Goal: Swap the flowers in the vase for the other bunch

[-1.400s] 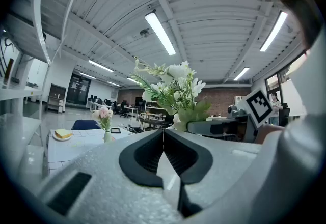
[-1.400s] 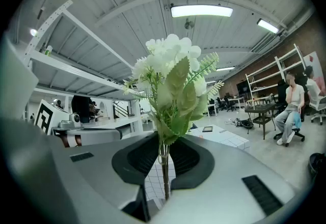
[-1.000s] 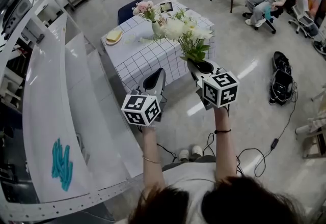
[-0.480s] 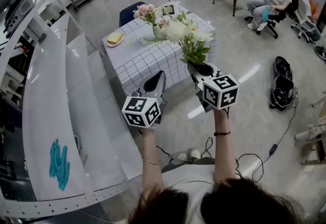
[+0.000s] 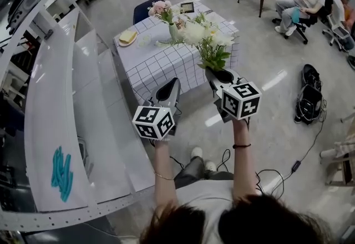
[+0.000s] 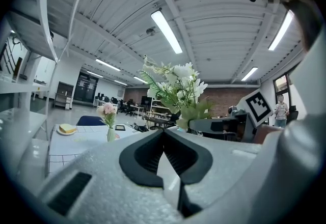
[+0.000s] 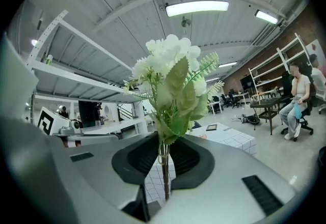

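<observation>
My right gripper (image 5: 214, 73) is shut on the green stems of a bunch of white flowers (image 5: 206, 37), held upright in front of me. In the right gripper view the thin stems (image 7: 164, 164) stand pinched between the dark pads, with the blooms (image 7: 170, 73) above. My left gripper (image 5: 172, 82) is shut and holds nothing; its jaws meet in the left gripper view (image 6: 164, 135). A small vase of pink flowers (image 5: 166, 15) stands on the checked table (image 5: 161, 62), well ahead of both grippers. The vase (image 6: 109, 122) also shows in the left gripper view.
On the table lie a plate with something yellow (image 5: 127, 37) and a tablet (image 5: 187, 8); a blue chair (image 5: 145, 11) stands behind it. A long white shelf (image 5: 61, 110) runs along my left. Seated people (image 5: 302, 1), bags (image 5: 309, 98) and cables (image 5: 277, 173) are on the floor at right.
The table has slid slightly lower and rightward in the head view, and the person's leg has stepped forward. Both grippers keep their pose, the right still gripping the white bunch.
</observation>
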Demonstrator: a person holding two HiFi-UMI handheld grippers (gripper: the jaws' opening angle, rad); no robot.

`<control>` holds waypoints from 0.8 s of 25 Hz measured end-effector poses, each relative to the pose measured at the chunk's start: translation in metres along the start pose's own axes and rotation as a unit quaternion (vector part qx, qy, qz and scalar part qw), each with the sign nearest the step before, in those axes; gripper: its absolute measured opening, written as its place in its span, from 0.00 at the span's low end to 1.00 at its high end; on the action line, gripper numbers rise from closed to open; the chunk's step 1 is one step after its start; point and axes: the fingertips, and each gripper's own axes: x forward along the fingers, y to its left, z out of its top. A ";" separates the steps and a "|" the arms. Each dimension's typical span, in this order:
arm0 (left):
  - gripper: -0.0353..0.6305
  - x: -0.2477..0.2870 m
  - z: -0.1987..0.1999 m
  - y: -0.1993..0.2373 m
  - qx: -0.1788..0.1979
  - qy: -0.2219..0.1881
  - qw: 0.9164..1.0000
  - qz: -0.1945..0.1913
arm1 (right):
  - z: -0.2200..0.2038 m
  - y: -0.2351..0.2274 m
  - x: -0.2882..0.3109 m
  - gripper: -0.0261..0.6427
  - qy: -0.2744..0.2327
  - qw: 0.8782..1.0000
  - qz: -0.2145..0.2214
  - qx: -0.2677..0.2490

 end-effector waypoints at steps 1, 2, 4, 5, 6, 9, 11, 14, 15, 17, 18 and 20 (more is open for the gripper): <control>0.07 0.001 0.000 0.002 -0.001 0.000 1.000 0.001 | 0.000 -0.001 0.002 0.14 0.000 1.000 0.002 0.002; 0.07 0.002 -0.001 0.003 0.000 0.001 1.000 0.001 | -0.001 -0.001 0.005 0.14 0.002 1.000 0.003 0.002; 0.07 0.005 -0.002 0.008 0.000 0.004 1.000 0.001 | -0.004 -0.005 0.012 0.14 0.007 1.000 0.003 0.003; 0.07 0.007 -0.003 0.011 -0.001 0.005 1.000 0.001 | -0.005 -0.007 0.016 0.14 0.009 1.000 0.003 0.004; 0.07 0.009 -0.004 0.016 -0.003 0.006 1.000 0.002 | -0.006 -0.008 0.020 0.14 0.010 1.000 0.004 0.004; 0.07 0.019 -0.008 0.033 -0.013 0.006 1.000 0.004 | -0.009 -0.012 0.038 0.14 0.017 1.000 0.009 -0.005; 0.07 0.029 -0.010 0.043 -0.015 0.008 1.000 0.002 | -0.010 -0.017 0.051 0.14 0.022 1.000 0.011 -0.012; 0.07 0.048 -0.006 0.060 -0.012 0.009 1.000 -0.004 | -0.009 -0.026 0.073 0.14 0.025 1.000 0.008 -0.010; 0.07 0.054 -0.004 0.065 -0.012 0.009 1.000 -0.007 | -0.009 -0.030 0.080 0.14 0.025 1.000 0.007 -0.009; 0.07 0.067 -0.003 0.076 -0.013 0.011 1.000 -0.010 | -0.008 -0.038 0.093 0.14 0.026 1.000 0.004 -0.007; 0.07 0.073 -0.003 0.082 -0.013 0.012 1.000 -0.012 | -0.008 -0.042 0.099 0.14 0.027 1.000 0.002 -0.007; 0.07 0.083 -0.002 0.091 -0.014 0.015 1.000 -0.014 | -0.007 -0.051 0.108 0.14 0.025 1.000 -0.003 -0.002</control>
